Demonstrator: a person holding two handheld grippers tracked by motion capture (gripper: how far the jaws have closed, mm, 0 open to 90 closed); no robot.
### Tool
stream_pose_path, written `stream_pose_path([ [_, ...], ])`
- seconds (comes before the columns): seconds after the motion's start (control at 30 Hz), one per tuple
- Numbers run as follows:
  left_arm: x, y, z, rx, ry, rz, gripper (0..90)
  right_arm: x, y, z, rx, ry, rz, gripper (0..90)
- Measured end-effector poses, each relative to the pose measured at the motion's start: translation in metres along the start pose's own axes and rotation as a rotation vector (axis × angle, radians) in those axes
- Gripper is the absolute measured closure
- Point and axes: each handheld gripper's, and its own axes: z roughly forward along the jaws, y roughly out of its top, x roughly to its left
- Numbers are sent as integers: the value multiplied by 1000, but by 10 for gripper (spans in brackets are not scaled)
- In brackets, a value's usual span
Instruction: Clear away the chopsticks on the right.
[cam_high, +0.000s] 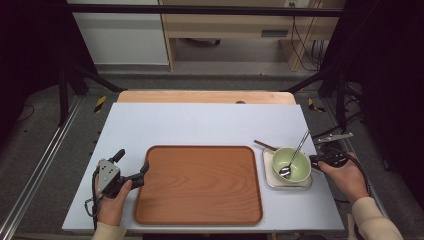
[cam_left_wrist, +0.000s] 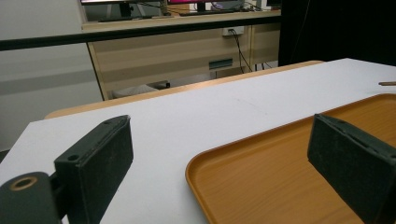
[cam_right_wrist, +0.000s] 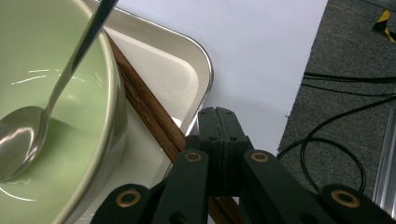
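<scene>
A white counter (cam_high: 200, 125) carries a wooden tray (cam_high: 199, 184) at centre near and, just to its right, a small cream dish (cam_high: 270, 176) with a metal rim. A pale green bowl (cam_high: 291, 165) sits in the dish, and a metal spoon (cam_high: 295, 155) rests in the bowl, its handle leaning up toward the far right. Brown wooden chopsticks (cam_right_wrist: 149, 114) lie in the dish beside the bowl, one end showing past the dish's far left corner. My left tool (cam_high: 131, 170) is at the tray's left edge with its jaws spread wide; in the left gripper view one jaw stands over the bare counter and the other over the tray. My right tool (cam_right_wrist: 224, 144) is at the dish's right side, jaws pressed together with nothing between them, the pair lying above the near end of the chopsticks; I cannot tell whether they touch.
</scene>
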Motion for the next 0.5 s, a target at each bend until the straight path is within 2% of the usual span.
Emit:
stream_pose_path([
  [0.3, 1, -1, 0, 4, -2, -2, 64, -3, -1, -4, -35, -14, -3, 886],
  [0.4, 2, -1, 1, 3, -1, -4, 58, -4, -1, -9, -37, -27, -4, 852],
  [0.5, 3, -2, 1, 7, -3, -3, 56, -4, -1, -14, -40, -38, -10, 780],
])
